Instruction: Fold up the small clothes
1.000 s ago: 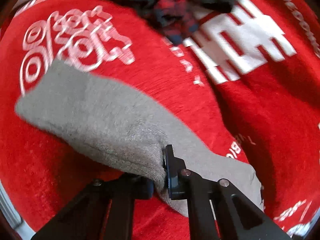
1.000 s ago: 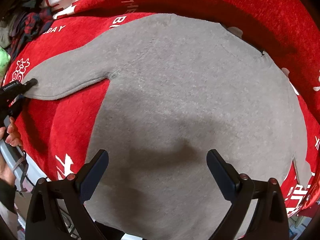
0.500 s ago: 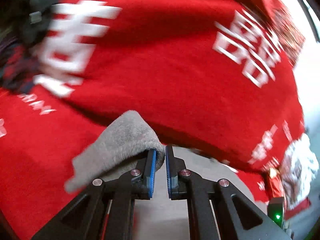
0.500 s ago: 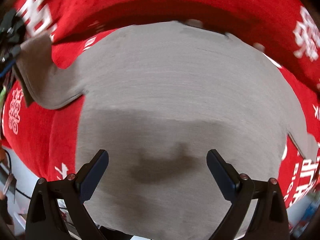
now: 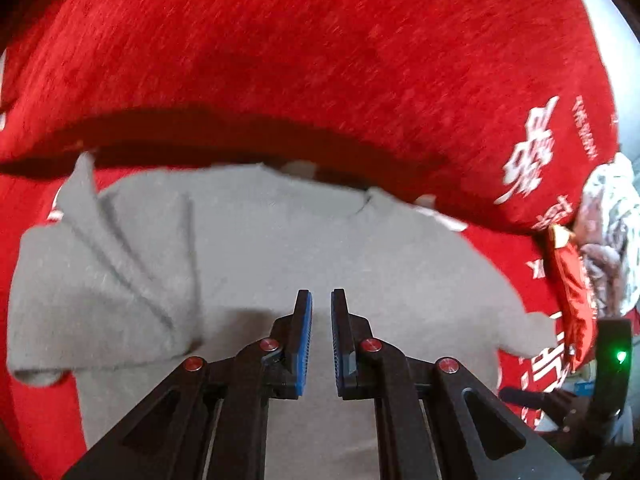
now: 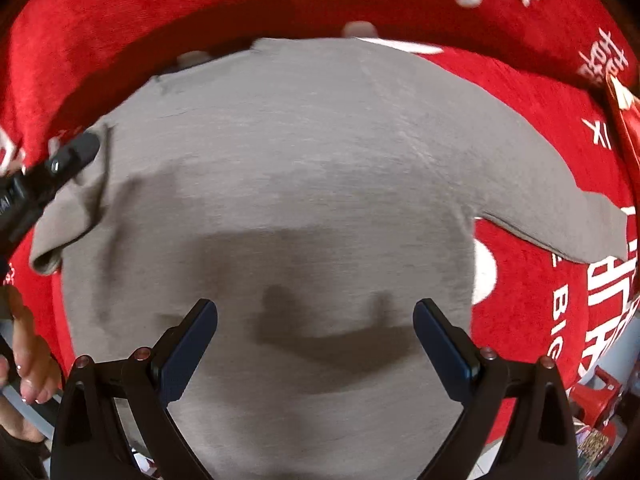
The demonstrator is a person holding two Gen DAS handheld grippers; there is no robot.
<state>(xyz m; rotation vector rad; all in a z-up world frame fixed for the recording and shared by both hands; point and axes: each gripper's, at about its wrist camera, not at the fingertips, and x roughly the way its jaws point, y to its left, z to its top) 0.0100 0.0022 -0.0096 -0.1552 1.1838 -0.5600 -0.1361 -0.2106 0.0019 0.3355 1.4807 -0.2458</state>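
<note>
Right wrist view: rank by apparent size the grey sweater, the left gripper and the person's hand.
1. Grey sweater, largest by far.
2. Left gripper and the person's hand: alike, both cut off by the frame edge, so unranked.

Before you, a red plush blanket [image 5: 320,60] with white lettering drapes the furniture; a pale wall [image 5: 612,40] shows far right.
</note>
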